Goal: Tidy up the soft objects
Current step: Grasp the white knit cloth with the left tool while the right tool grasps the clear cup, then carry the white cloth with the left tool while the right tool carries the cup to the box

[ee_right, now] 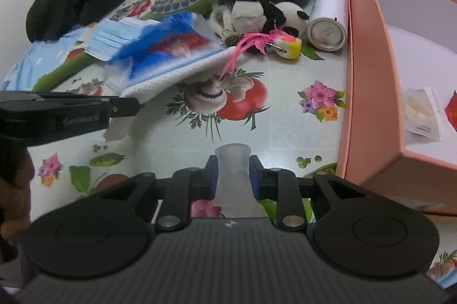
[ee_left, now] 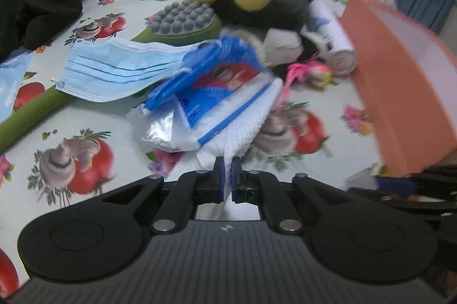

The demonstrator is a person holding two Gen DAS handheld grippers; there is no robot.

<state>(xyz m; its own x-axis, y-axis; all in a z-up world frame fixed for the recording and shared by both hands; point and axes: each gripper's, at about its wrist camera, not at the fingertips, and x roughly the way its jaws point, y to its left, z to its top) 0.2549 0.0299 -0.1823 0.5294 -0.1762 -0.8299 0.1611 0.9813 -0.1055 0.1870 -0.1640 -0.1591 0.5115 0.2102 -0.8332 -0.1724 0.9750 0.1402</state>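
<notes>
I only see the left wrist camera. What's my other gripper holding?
Observer: The right gripper has its jaws shut on a small cloudy plastic cup.
Operator: What's inside the pink box?
Observer: The pink box holds a white packet and something red at the picture's edge.
Operator: Is my cloth off the table?
Observer: From the side, the white cloth looks raised where the left gripper pinches it.
</notes>
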